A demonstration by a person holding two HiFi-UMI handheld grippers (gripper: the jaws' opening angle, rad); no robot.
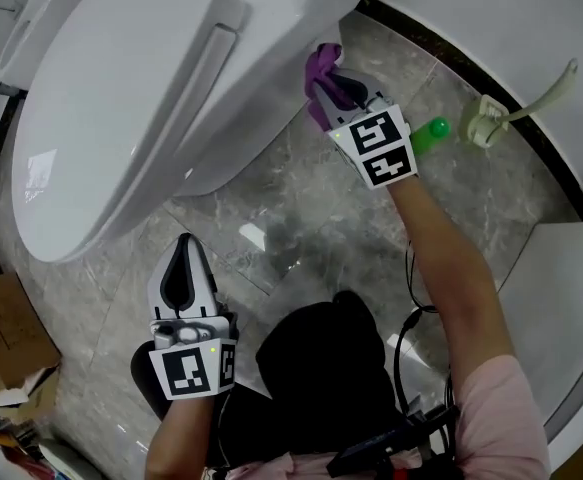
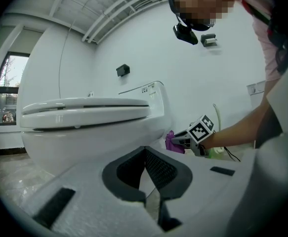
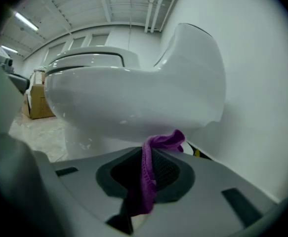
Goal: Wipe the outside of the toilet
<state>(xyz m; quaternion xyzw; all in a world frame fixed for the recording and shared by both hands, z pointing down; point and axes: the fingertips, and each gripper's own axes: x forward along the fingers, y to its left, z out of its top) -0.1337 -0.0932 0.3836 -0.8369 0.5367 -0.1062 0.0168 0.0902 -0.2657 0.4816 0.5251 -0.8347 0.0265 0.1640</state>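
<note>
1. Viewing from the head: the right gripper (image 1: 329, 90) presses a purple cloth (image 1: 322, 65) to the side of the toilet (image 1: 151, 98), low down and near the wall. The left gripper (image 1: 184, 258) hangs over the marble floor (image 1: 301, 218), well apart from the bowl. Risk: a green bottle (image 1: 432, 134) sits just beside the right wrist, and a wide back-stroke could knock it.
2. Left gripper view: jaws clenched together on nothing. The toilet (image 2: 84, 127) is ahead and above, not touched by them.
3. Right gripper view: jaws grasping the cloth (image 3: 148, 177), which runs up between them and bunches past the tips against the bowl's underside (image 3: 134, 102). Risk: only a thin strip looks pinched. Drag on the porcelain may pull it free, and bare jaw tips could then scrape the bowl.
</note>
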